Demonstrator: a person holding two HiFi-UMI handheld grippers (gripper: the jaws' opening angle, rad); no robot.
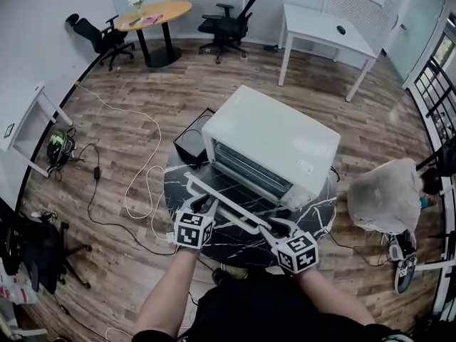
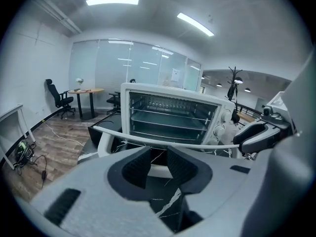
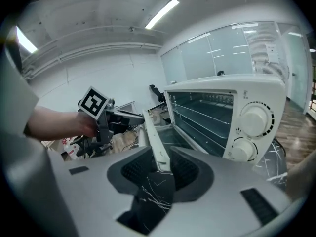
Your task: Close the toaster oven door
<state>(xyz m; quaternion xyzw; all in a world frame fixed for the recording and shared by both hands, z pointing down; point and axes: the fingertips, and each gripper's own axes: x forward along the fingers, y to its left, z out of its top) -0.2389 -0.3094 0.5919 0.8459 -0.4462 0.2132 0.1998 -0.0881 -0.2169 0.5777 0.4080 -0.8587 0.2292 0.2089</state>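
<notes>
A white toaster oven (image 1: 274,137) stands on a round black marble table (image 1: 322,216). Its glass door (image 1: 226,185) lies folded down flat toward me, and wire racks show inside (image 2: 170,115). The white handle bar (image 1: 228,209) runs along the door's front edge. My left gripper (image 1: 203,204) sits at the handle's left end. In the left gripper view it (image 2: 158,164) stands open, with the door's white edge showing in the gap and the bar (image 2: 163,143) just beyond. My right gripper (image 1: 279,226) is at the right end, and in its own view it (image 3: 160,169) is shut on the handle (image 3: 155,142).
A black box (image 1: 191,141) sits on the floor behind the table. A person (image 1: 388,194) crouches close by on the right. Cables (image 1: 135,184) trail across the wood floor at left. A white desk (image 1: 328,30), a round wooden table (image 1: 155,13) and office chairs stand at the back.
</notes>
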